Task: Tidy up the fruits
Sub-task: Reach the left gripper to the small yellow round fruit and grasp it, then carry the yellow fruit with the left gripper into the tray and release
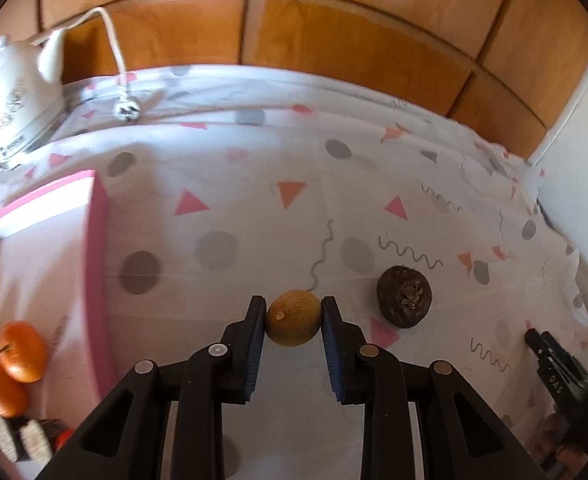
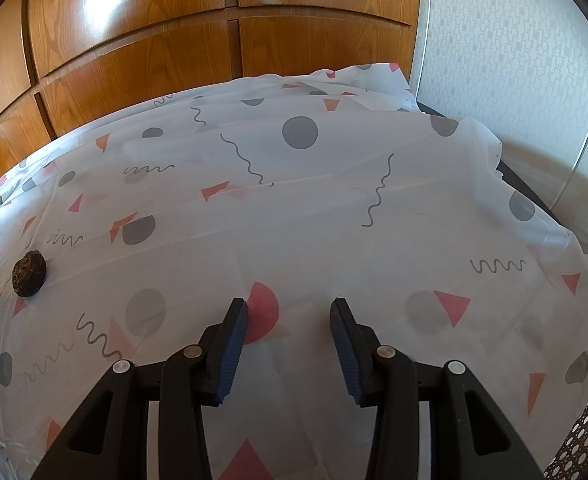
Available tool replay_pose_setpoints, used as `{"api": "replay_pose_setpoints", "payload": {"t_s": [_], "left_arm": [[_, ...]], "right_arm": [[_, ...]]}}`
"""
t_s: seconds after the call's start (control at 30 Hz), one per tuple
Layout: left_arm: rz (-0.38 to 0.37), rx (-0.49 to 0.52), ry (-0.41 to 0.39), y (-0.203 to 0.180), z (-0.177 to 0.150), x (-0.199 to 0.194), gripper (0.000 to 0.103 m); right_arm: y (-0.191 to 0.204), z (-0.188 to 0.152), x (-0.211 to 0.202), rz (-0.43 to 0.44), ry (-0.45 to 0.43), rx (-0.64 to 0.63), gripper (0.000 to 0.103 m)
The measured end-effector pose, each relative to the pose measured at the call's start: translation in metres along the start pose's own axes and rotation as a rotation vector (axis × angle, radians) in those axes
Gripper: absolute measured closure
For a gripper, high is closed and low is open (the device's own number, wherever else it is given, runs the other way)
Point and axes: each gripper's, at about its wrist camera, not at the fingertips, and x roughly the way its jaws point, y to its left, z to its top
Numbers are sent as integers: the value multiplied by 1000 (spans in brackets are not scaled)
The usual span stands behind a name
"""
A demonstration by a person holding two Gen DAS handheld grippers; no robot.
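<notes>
My left gripper (image 1: 293, 308) is shut on a small yellow-brown round fruit (image 1: 293, 322), its pads touching both sides, low over the patterned cloth. A dark brown round fruit (image 1: 404, 296) lies on the cloth just to its right; it also shows in the right wrist view (image 2: 29, 274) at the far left. Two orange fruits (image 1: 11, 364) lie at the lower left, beside a pink-edged white box (image 1: 53, 216). My right gripper (image 2: 289, 308) is open and empty above the cloth; its tip shows in the left wrist view (image 1: 550, 360).
A white iron (image 1: 17, 100) with its cord and plug (image 1: 125, 110) stands at the back left. Wooden cabinet doors (image 1: 334, 32) run along the back. The cloth (image 2: 334, 200) drops off the table at the right. A wicker piece (image 2: 586, 432) shows at lower right.
</notes>
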Motion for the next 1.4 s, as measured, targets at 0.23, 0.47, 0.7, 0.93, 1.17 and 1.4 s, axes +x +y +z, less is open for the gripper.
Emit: {"api": "replay_pose_setpoints", "payload": {"t_s": [0.23,0.47,0.7,0.93,1.17,1.4], "left_arm": [[26,-63,-77,36,6,-38,75],[143,-195,-156,107,16,-68,75],[258,-343,-144,182,15,-67,75],[303,-410,-105,209,-3,-51,75],[339,-412,-113,206,-18,-58,74],[346,-400,-190,181,-37,-92,63]], "right_arm": [[0,-1,-1,-9,1,-1,60],[1,-3,-3,-18,2,-10,60],[5,-4,-7,-23,2,-33,60],[7,-2,-8,-33,5,-44,60],[5,-4,-7,-39,13,-43,60],[5,-5,-7,-34,13,-40,60]]}}
